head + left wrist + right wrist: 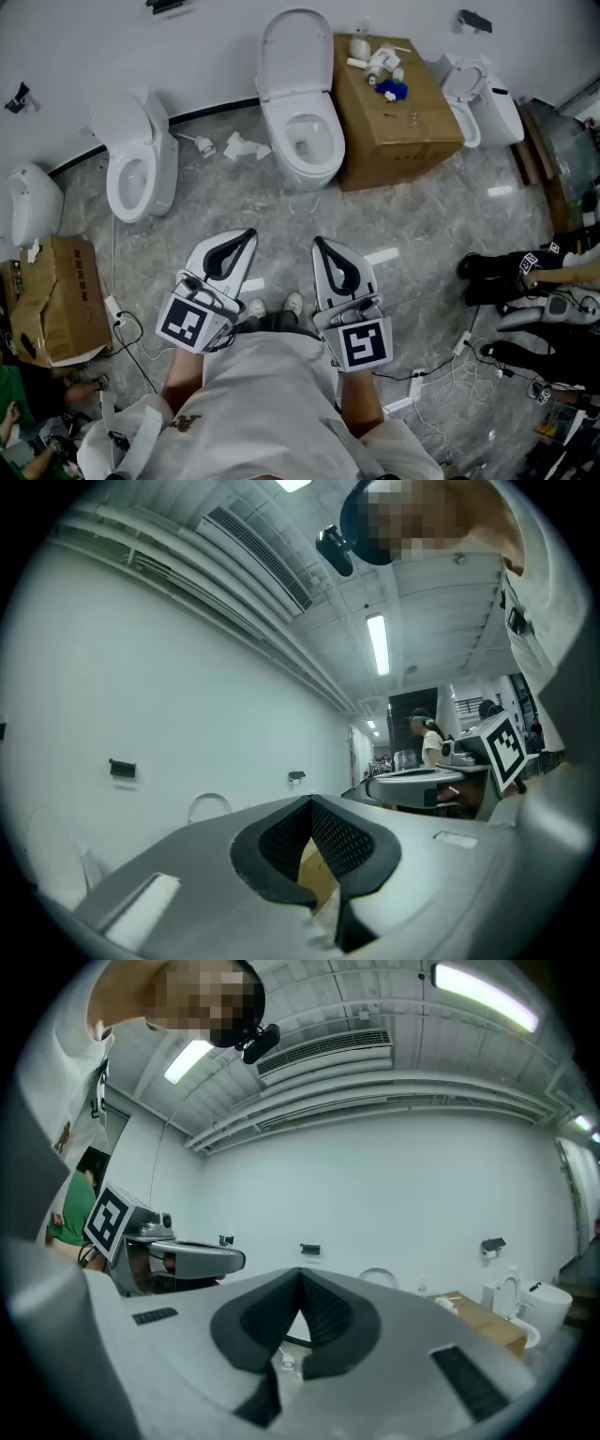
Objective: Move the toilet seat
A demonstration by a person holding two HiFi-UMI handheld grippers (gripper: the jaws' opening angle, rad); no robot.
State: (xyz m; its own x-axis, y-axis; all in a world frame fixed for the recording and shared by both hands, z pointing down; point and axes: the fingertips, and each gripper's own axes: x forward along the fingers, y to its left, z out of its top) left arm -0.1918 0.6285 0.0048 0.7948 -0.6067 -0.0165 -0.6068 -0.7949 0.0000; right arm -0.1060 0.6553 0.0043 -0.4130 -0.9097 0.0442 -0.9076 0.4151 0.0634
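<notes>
A white toilet (309, 141) stands straight ahead against the wall, its lid (295, 52) raised and the seat ring down on the bowl. My left gripper (244, 236) and right gripper (322, 246) hang side by side well short of it, above the floor in front of my shoes. Both point level toward the wall. The jaws of each are shut, with nothing between them. In the left gripper view its closed tips (312, 803) face the wall. The right gripper view shows that gripper's closed tips (300, 1277), with the raised lid (380, 1279) far beyond them.
A cardboard box (394, 112) with small items on top stands right of the toilet. Another toilet (141, 159) is at the left and a third (478, 94) at the right. Crumpled paper (244, 147) lies on the floor. Cables (450, 375) and another person's shoes (487, 277) are at the right.
</notes>
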